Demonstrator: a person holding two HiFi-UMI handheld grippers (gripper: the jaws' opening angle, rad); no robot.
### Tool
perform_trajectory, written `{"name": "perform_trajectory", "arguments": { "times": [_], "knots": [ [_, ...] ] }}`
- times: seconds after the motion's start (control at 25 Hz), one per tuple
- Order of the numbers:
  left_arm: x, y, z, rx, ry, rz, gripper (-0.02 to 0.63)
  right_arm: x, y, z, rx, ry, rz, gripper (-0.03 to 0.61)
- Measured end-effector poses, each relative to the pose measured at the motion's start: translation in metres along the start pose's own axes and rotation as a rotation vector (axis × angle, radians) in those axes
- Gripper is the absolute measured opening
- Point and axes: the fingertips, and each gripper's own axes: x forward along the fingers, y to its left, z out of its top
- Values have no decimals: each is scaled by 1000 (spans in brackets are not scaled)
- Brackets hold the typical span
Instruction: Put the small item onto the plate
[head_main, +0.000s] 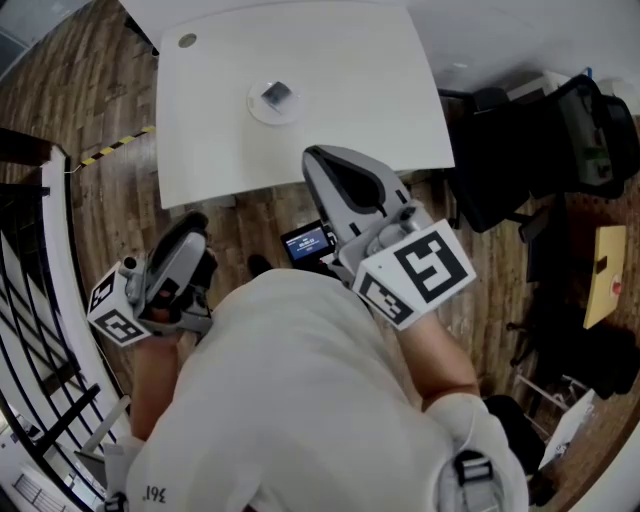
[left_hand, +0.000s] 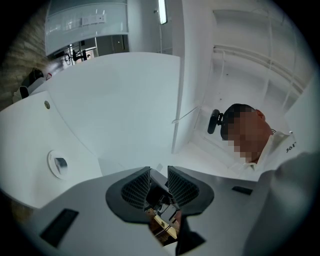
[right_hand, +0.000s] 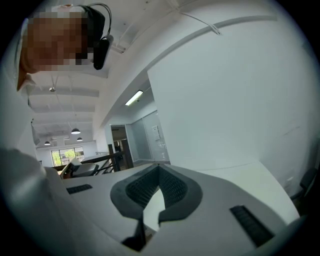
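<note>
**While both grippers are hanging clear of the table, the small item is sitting on the plate**

Although the task calls for a placement, that step looks already done, judging from how things are lying. At the left, the left gripper (left_hand: 158, 172) is being held close to the person's body, short of the white table (head_main: 350, 90). Its jaws are standing a little apart and are gripping nothing; only the gripper's own dark parts are showing in the gap.

Further right, near the middle of the tabletop, the small round white plate (head_main: 256, 108) is carrying the small item (head_main: 276, 96), a dark greyish square piece lying inside the rim. No gripper is touching either one.

At the right, the right gripper (right_hand: 159, 170) is reaching higher, over the table's near edge. Its jaw tips are meeting and nothing is caught between them.

If anything is left to do, it is probably only keeping both grippers away from the plate so the item is not being nudged off.
</note>
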Motion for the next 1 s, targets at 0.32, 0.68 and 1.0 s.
{"name": "perform_trajectory", "arguments": {
  "times": [0.32,0.68,1.0],
  "knots": [
    [-1,-11,-8,1,14,-10,109,-10,7,-2,-5,-6,-1,0],
    [0,-13,-17,-5,28,-12,109,-18,1,-7,24,-13,-24,0],
    [0,-15,-21,-13,36,-12,109,-22,0,-10,24,-10,-34,0]
  ]
}}
